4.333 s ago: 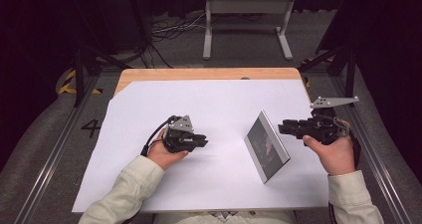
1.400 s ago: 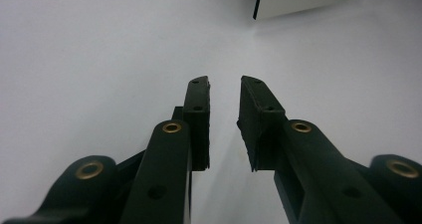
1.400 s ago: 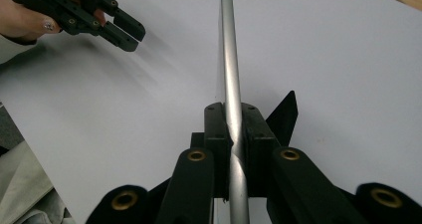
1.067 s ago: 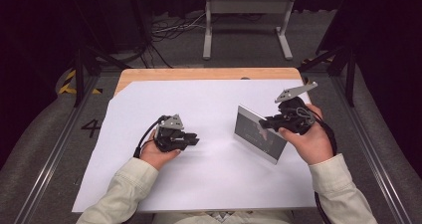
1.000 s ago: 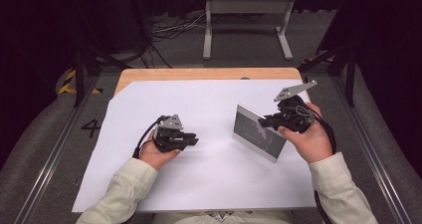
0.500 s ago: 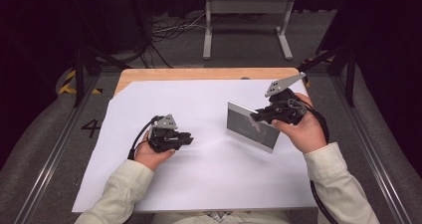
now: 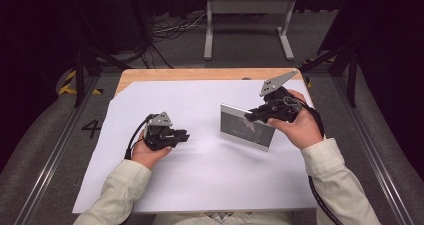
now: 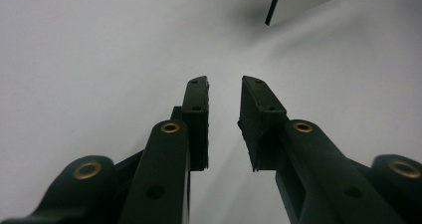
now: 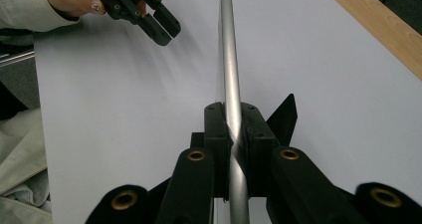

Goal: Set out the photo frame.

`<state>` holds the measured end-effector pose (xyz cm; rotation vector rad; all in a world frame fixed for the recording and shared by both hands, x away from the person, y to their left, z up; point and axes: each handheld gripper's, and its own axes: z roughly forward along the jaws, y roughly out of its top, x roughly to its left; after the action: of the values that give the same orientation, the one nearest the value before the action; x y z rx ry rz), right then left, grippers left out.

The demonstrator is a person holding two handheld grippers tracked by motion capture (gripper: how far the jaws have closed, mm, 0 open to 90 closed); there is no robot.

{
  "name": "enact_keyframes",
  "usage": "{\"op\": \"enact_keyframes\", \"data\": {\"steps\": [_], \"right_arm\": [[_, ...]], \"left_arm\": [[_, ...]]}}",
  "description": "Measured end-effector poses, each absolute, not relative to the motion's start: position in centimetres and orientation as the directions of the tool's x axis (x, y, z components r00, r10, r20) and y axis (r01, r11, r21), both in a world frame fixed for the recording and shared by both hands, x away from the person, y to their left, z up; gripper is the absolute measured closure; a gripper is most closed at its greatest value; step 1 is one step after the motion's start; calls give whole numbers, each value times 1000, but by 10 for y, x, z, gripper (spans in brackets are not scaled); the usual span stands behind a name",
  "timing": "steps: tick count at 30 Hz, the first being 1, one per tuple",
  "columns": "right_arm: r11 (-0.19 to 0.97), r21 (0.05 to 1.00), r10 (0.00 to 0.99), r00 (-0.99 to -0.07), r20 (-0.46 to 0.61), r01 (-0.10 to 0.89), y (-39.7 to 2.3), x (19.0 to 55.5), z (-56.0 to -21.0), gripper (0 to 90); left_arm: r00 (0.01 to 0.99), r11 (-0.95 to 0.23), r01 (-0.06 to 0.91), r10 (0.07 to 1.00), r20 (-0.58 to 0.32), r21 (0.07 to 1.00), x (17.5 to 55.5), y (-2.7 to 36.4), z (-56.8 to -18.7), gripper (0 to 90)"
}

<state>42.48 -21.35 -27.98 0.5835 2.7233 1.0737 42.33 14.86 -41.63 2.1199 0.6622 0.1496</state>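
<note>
The right gripper (image 7: 252,116) is clamped on the top edge of a flat silver-framed panel (image 7: 246,127), which stands nearly upright on the white sheet (image 7: 210,175) right of centre (in the right gripper view its thin metal rim (image 9: 230,84) runs straight out between the pads). The left gripper (image 7: 181,135) rests low on the sheet, well left of the panel, pointing toward it. Its jaws have just been opening and stand a narrow gap apart, with nothing between them.
</note>
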Motion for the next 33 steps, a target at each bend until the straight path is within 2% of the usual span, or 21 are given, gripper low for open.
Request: {"op": "enact_keyframes", "data": {"steps": [18,33], "right_arm": [[710,676,249,-968,22,198,-196,435,-288,845],[725,672,157,-986,55,153,-188,441,-299,844]], "left_arm": [[834,-443,427,529,-155,788,428,156,-419,739],[834,-445,433,527,-162,784,428,155,-420,740]]}}
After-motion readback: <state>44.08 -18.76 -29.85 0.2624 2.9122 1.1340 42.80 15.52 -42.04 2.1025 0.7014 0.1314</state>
